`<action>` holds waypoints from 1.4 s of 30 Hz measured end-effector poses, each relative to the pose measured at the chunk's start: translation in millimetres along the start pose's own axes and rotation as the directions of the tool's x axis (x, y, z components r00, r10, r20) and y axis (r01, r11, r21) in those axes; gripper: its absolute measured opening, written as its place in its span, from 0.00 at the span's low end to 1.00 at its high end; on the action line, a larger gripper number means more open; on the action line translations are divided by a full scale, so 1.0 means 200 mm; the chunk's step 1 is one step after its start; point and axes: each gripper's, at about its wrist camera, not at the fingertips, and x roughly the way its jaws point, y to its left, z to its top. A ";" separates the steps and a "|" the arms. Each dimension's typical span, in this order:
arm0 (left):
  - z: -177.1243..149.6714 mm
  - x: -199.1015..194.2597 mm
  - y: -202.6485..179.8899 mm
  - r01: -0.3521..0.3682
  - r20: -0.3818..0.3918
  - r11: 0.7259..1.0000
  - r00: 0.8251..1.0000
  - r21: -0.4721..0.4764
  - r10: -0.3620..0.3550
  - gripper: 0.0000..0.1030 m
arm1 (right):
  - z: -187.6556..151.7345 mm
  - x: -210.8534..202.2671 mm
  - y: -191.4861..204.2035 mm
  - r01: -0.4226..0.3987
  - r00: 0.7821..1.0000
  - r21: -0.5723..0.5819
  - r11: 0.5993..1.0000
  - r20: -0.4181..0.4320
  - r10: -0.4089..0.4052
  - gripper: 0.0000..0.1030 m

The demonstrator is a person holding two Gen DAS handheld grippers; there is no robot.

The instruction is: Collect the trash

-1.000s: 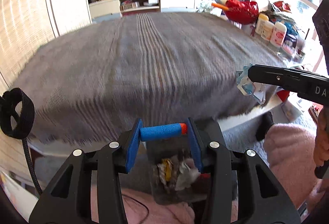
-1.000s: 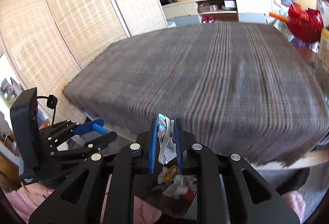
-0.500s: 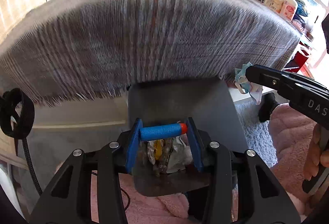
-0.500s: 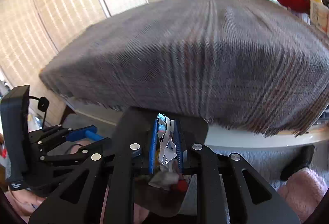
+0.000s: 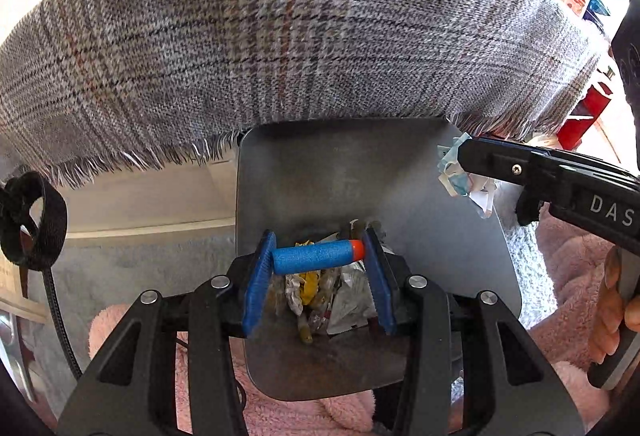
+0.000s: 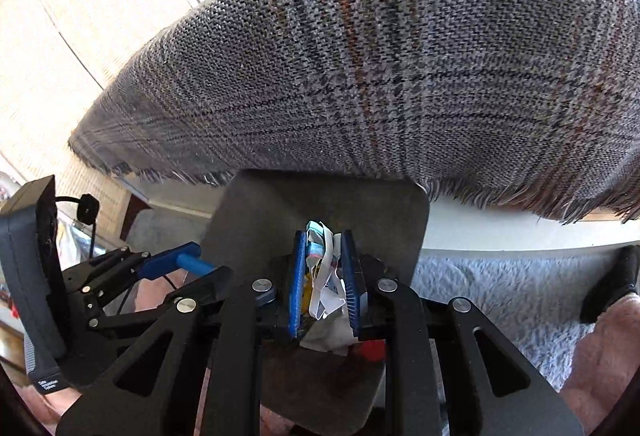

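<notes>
Deposit step. The left gripper clamps a blue foam dart with orange tip; the right gripper pinches a crumpled white-and-blue paper scrap. Both hang over the grey metal dustpan holding trash, near the table edge. Next move: release each item.

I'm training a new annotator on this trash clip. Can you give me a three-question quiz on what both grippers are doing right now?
1. True or false: the left gripper is shut on a blue foam dart.
2. What does the right gripper hold? A) a crumpled paper wrapper B) a bottle C) nothing
3. Fill in: below both grippers is a grey ____ that already holds crumpled trash.

Key
1. True; the dart spans crosswise between the blue pads.
2. A; the crumpled paper wrapper is pinched between nearly closed fingers.
3. Bin; the grey bin sits by the plaid cloth's fringed edge, trash pile inside.
</notes>
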 end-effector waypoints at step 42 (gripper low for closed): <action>0.46 -1.08 0.10 -0.160 0.522 0.984 0.834 -0.084 0.180 0.92 | 0.42 -0.93 0.22 0.133 0.840 -0.001 0.991 0.530 -0.112 0.97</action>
